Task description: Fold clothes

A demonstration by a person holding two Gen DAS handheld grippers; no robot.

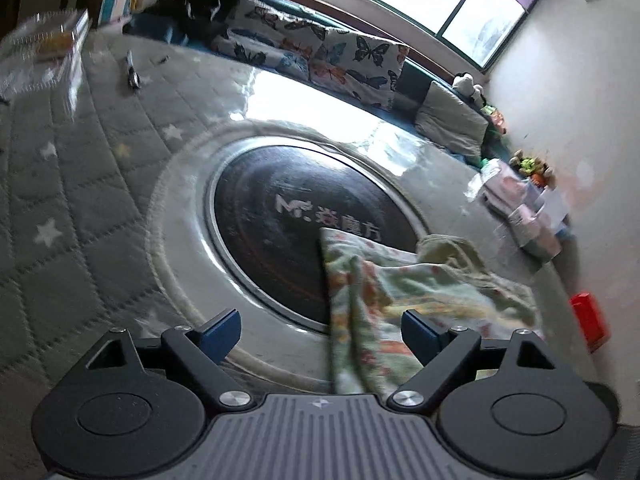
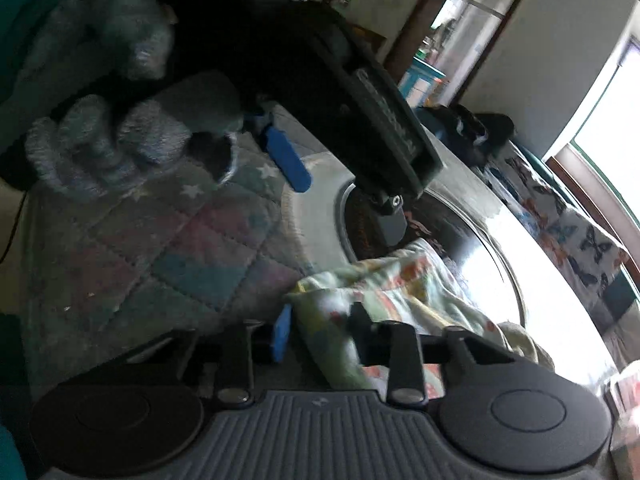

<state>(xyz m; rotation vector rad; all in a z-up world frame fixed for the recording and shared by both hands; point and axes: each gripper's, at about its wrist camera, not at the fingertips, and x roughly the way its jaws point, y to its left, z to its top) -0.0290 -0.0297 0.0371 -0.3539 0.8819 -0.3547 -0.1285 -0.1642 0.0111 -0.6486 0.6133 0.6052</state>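
A floral garment (image 1: 404, 296), pale green with orange and yellow print, lies bunched on a table over the edge of a round black cooktop (image 1: 288, 224). My left gripper (image 1: 320, 334) is open above it, its blue fingers (image 1: 222, 334) wide apart, with a fold of the cloth rising between them. In the right wrist view the same garment (image 2: 380, 292) runs between the fingers of my right gripper (image 2: 320, 330); the jaws stand narrow around the cloth. The left gripper (image 2: 288, 156) shows above, held by a gloved hand (image 2: 120, 132).
The table carries a grey quilted star cover (image 1: 80, 184). A bench with butterfly cushions (image 1: 340, 56) runs under the window. A clear plastic box (image 1: 44, 52) stands far left, a red box (image 1: 588, 320) and folded clothes (image 1: 528, 212) at right.
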